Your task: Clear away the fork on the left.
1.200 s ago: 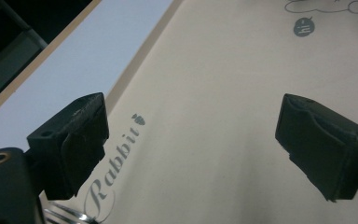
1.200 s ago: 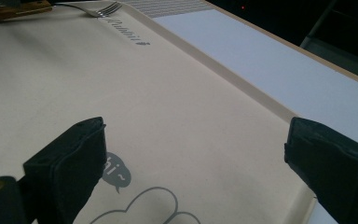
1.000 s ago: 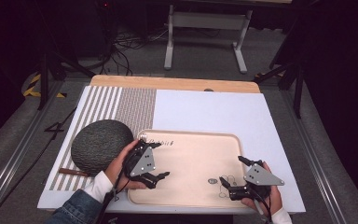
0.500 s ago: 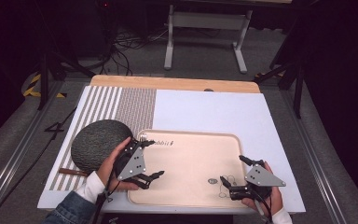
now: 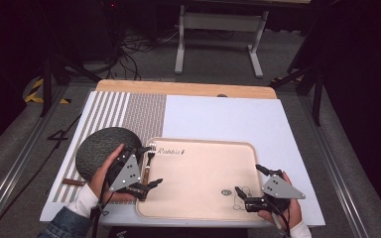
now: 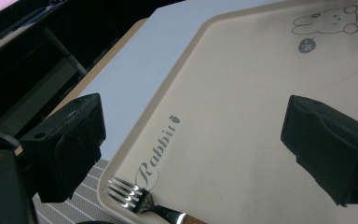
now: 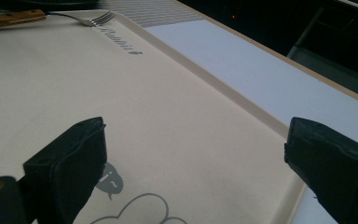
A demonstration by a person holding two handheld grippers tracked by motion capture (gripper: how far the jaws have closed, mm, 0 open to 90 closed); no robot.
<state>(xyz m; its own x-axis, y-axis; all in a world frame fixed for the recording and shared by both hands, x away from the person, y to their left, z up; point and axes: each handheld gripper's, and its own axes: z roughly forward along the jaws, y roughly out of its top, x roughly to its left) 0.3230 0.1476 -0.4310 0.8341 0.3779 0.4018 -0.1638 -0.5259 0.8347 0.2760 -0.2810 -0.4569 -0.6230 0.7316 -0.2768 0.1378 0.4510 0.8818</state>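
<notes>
The tray (image 5: 198,183) looked like smooth, matt cream plastic, its printed lettering and rabbit drawing a flat grey. The fork (image 6: 135,198) had bright, polished metal tines and a handle that looked like brown wood. Beside it lay a round dark mat (image 5: 101,148) with a coarse, woven-looking surface. The tabletop (image 5: 228,116) was covered by a plain white matt sheet, with a pale wooden edge along its far side, and a striped grey-and-white placemat (image 5: 129,111) looked like woven cloth. Each gripper's jaws were dull black, like rubber or plastic; grey plates, apparently metal, sat on top.
</notes>
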